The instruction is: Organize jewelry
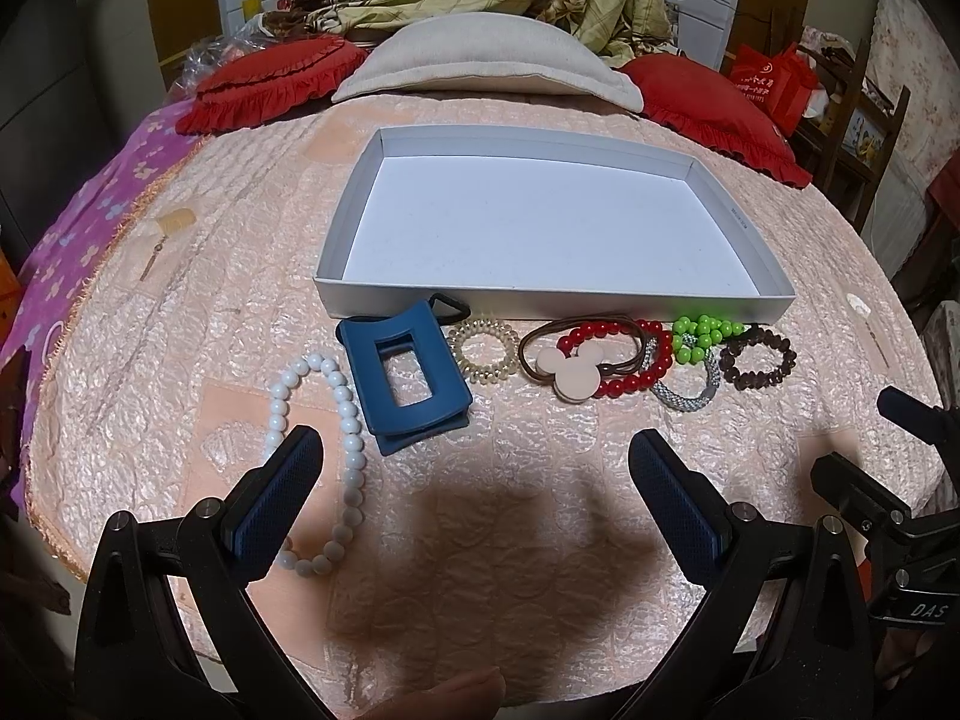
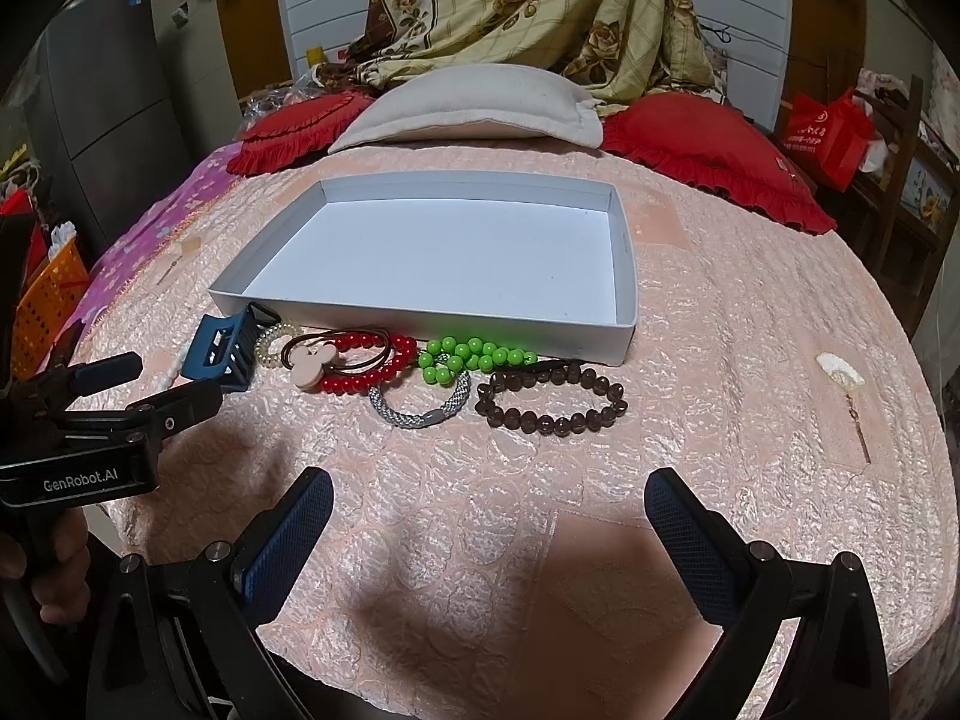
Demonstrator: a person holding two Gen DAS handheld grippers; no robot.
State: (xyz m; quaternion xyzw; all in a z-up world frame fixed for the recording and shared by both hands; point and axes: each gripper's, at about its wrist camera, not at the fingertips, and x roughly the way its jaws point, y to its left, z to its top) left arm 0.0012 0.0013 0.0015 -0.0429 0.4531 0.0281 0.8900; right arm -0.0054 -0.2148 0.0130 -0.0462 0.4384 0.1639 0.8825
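An empty white tray lies on the pink bedspread. In front of it lie a white bead necklace, a blue hair claw, a clear spiral hair tie, a brown hair tie with a pink mouse charm, a red bead bracelet, a green bead bracelet, a silver woven bracelet and a dark brown bead bracelet. My left gripper is open near the necklace. My right gripper is open and empty.
Red cushions, a beige pillow and a floral quilt lie at the bed's far end. An orange basket stands off the left edge. A small fan trinket lies at the right.
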